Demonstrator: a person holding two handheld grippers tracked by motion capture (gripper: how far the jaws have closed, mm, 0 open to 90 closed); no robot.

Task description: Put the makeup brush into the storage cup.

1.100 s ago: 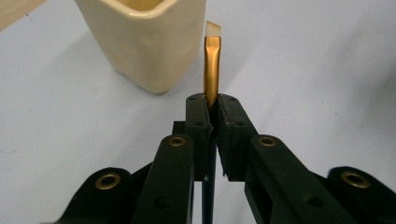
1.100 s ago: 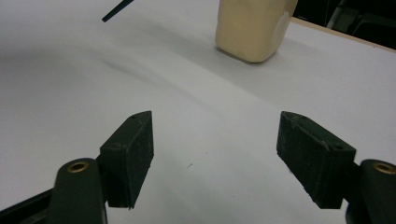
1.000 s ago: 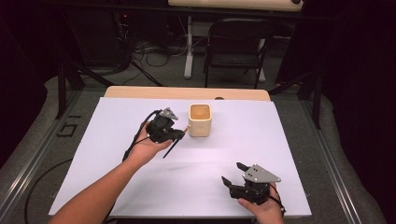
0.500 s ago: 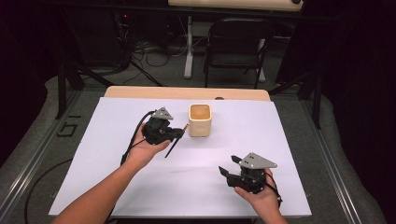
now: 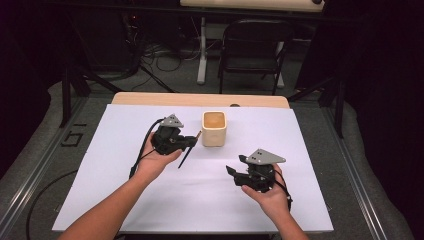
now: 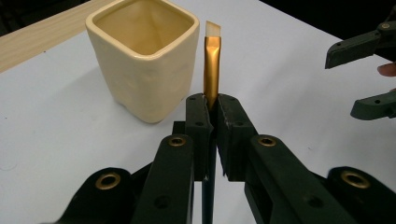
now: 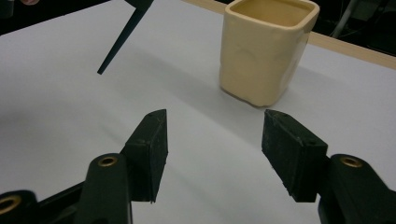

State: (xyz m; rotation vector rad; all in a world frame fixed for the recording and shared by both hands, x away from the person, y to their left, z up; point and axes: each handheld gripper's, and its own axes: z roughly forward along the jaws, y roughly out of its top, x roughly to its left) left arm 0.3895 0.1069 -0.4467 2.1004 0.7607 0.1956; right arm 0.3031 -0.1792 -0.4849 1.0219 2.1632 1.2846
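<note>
A flat paintbrush [image 6: 212,51] with a gold ferrule, pale bristles and a dark handle stands clamped in my left gripper [image 6: 211,105], which is shut on it. In the high view the left gripper [image 5: 192,142] is just left of a cream square cup [image 5: 214,128], and the brush [image 5: 186,156] slants with its handle down toward the sheet. The bristle tip reaches beside the cup [image 6: 144,60] rim. My right gripper [image 5: 234,175] hovers nearer the person, right of centre, open. Its jaws have just been closing with nothing between them. It faces the cup [image 7: 264,51] and the brush handle [image 7: 123,39].
A white sheet [image 5: 125,200] covers the table, with a wooden strip [image 5: 150,99] along the far edge. Beyond the table stand a dark folding chair [image 5: 255,45] and cables on the floor. Bare sheet lies between my right gripper [image 7: 212,128] and the cup.
My right hand has risen and moved from the near right edge toward the middle of the sheet, its jaws narrowing. The left hand with the brush has stayed beside the cup.
</note>
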